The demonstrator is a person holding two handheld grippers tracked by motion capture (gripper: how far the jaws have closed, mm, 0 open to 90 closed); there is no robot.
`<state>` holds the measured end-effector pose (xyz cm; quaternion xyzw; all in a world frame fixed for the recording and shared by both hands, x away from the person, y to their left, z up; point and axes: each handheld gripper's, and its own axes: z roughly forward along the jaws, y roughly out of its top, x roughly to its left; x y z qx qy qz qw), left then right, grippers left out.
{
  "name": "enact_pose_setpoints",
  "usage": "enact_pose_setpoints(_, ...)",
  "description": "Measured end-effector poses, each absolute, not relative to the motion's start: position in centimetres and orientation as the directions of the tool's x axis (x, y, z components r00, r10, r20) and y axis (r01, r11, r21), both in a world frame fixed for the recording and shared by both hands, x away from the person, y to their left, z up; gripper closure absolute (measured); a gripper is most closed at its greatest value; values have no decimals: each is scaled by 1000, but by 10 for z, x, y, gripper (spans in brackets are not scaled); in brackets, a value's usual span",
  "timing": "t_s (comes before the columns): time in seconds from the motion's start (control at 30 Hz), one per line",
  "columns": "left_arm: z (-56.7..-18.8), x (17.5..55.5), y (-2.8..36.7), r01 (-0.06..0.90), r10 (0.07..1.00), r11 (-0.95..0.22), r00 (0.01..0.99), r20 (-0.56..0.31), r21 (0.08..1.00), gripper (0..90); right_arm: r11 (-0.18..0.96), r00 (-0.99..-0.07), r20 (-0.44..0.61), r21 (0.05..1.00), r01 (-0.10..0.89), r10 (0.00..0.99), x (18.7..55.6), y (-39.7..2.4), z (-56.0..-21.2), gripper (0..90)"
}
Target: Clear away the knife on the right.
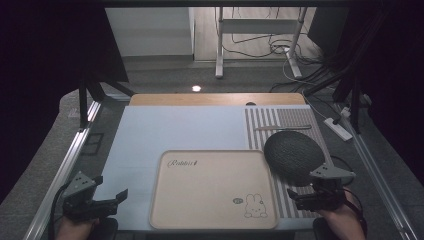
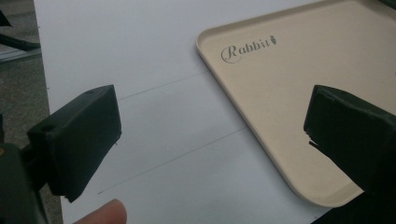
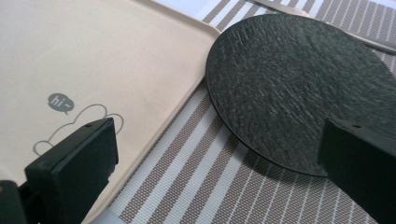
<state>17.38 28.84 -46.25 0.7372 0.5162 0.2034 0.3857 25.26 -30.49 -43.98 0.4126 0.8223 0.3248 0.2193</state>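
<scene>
right claw (image 1: 304, 196) released, jaws wide apart, nothing between them. black plate (image 1: 294, 156) lies just ahead of it on the striped mat (image 1: 280, 120), flat, near edge close to the right jaw in the right gripper view; contact unclear. beige tray (image 1: 165, 200) sits beside the plate, off the claw's left jaw side, its rim just beside the plate edge. left claw (image 1: 111, 198) also released, empty, over the white sheet (image 1: 165, 130), tray corner ahead and to its right, apart from the jaws.

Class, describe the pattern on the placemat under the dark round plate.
Brown and white stripes on the placemat, clearest in the right gripper view.
</scene>
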Motion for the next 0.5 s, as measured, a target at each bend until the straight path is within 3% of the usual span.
enact_pose_setpoints(0.5, -463, 174, 288, 607, 919, -172, 382, -95, 776, 42, 397, -557, -37, 740, 542, 830, 265, -306, -438, 0)
